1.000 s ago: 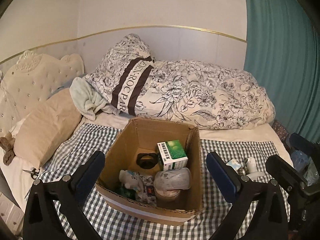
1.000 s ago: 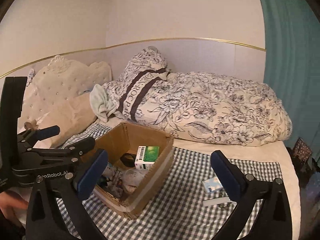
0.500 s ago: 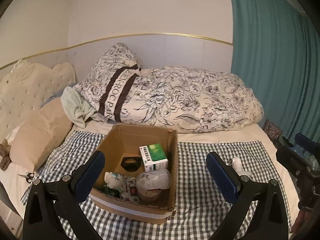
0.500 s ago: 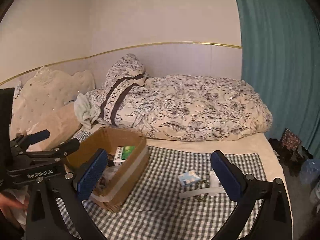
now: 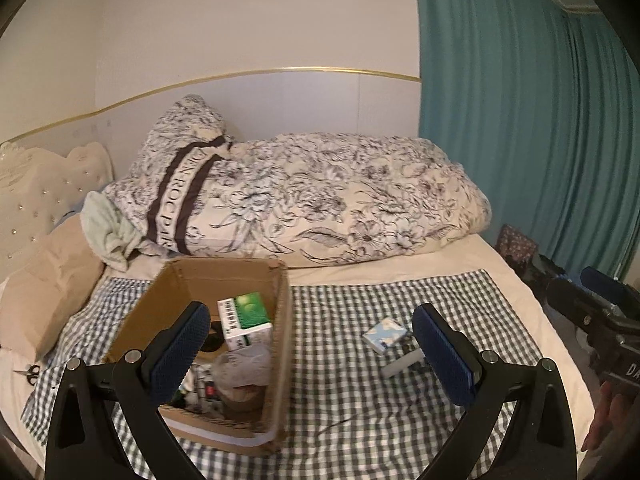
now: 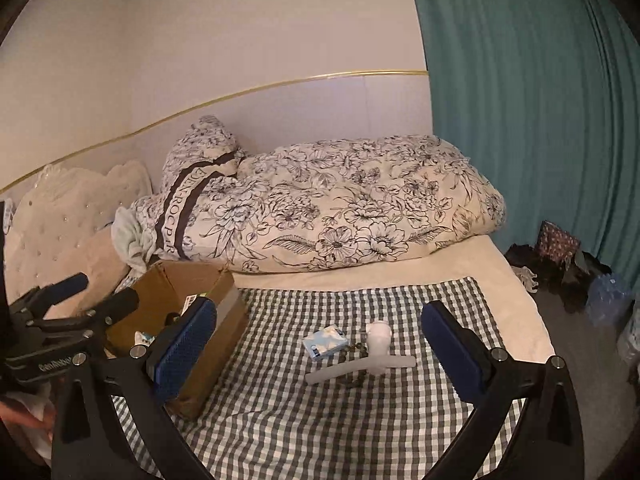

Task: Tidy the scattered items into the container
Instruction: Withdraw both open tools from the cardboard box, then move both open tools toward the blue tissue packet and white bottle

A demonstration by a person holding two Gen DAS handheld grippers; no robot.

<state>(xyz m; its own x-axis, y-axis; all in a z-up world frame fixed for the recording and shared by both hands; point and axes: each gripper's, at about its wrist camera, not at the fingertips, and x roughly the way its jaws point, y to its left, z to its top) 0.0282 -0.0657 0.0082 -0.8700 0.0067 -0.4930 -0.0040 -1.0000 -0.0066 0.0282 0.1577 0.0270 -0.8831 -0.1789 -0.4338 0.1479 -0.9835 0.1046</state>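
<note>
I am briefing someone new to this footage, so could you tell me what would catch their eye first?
Probably the big floral duvet bundled along the wall at the back of the bed, beside the teal curtain. Next, the open cardboard box of odds and ends on the checked cloth, with a small blue packet and a white bottle loose to its right, framed by the open right claw.

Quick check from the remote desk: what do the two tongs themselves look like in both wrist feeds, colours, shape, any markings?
Both tongs match: the left tongs and right tongs each have two black angular arms with silver screws, tipped with flat blue textured pads. White lettering, partly readable, marks the left body in the right wrist view. No cables or sleeves show.
</note>
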